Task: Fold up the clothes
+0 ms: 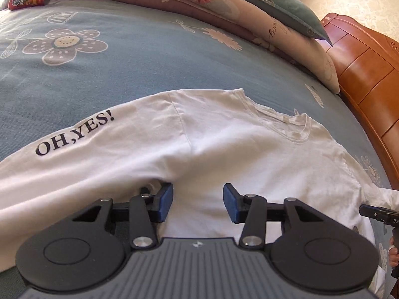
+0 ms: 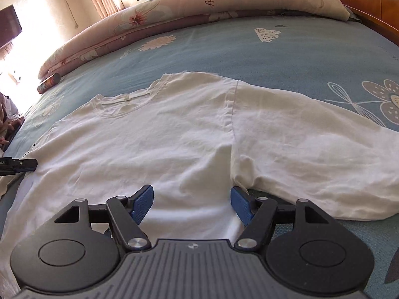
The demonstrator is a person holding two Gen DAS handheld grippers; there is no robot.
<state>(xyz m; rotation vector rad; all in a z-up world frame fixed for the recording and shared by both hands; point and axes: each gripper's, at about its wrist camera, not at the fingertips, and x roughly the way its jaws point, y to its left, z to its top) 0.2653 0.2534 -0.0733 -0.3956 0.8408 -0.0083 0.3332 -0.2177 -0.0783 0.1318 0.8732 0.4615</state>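
Lying spread flat on the blue flower-printed bedsheet (image 1: 104, 74), neck opening toward the headboard end: a white cotton T-shirt (image 1: 224, 149) with "OH,YES!" printed in black on one sleeve. Sleeves stretching out sideways toward the two side edges of the bed, cloth lightly creased around both armpits.

Hovering low over the shirt near the printed sleeve's armpit: the left tongs (image 1: 198, 203), blue pads parted by a moderate gap, gripping nothing; the left-hand pad sitting just at the underarm fold, though touching or not cannot be told.

Hovering over the opposite armpit: the right tongs (image 2: 192, 205), blue pads likewise standing apart with only white cloth showing between them, holding nothing; the right-hand pad sitting just beside the bunched underarm seam.

Showing at the right edge of the left wrist view: the black tip of the other tool, with a bit of a hand below it. Showing at the left edge of the right wrist view: the black tip of the left tool, over the shirt's printed sleeve.

Resting along the head end of the bed: a folded pink floral quilt (image 2: 104, 42), a teal pillow (image 1: 274, 2) lying on top. Lying on its side on the sheet against the quilt: a red cylindrical snack can (image 1: 30, 0). Rising beyond: an orange-brown wooden headboard (image 1: 366, 74)
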